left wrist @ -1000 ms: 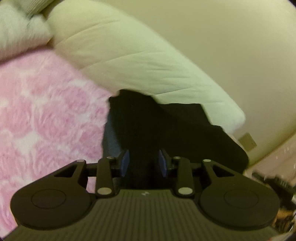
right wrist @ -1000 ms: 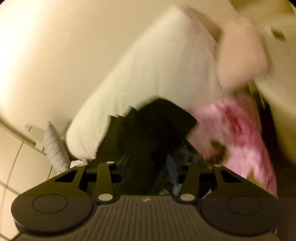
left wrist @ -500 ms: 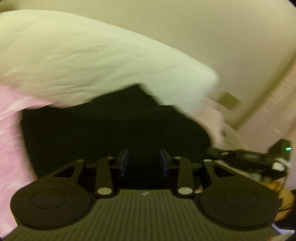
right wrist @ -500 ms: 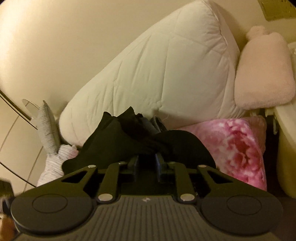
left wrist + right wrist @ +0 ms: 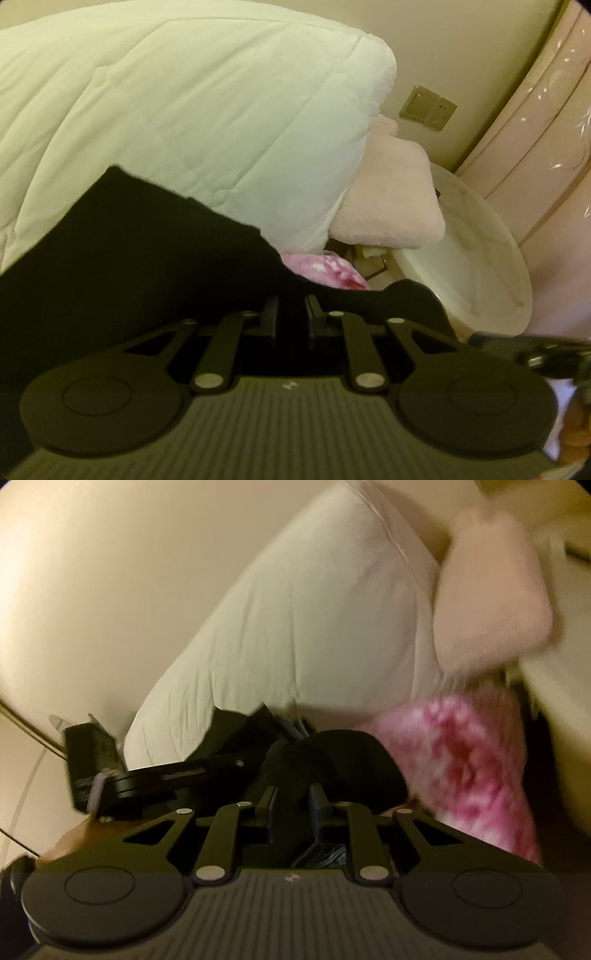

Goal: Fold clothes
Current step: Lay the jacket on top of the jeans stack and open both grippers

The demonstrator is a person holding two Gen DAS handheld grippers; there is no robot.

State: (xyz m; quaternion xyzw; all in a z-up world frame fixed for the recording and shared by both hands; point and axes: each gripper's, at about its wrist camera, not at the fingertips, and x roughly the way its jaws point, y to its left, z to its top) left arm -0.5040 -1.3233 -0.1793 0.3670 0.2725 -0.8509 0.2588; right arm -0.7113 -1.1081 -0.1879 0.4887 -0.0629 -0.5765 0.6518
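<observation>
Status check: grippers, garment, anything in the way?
Left gripper shut on black garment, just closing. Right gripper shut on same garment, just opening slightly. White quilt close behind; nothing blocking.

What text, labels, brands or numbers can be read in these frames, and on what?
None readable.
Left gripper body: a small pale emblem, no letters.
Right gripper body: the same emblem, no letters.
Wall switch: tiny marks, too small to read.

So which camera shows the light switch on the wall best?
The left wrist view: the switch plate sits sharp on the wall beside the white quilt. The right wrist view doesn't show it clearly; that corner is blurred.
</observation>
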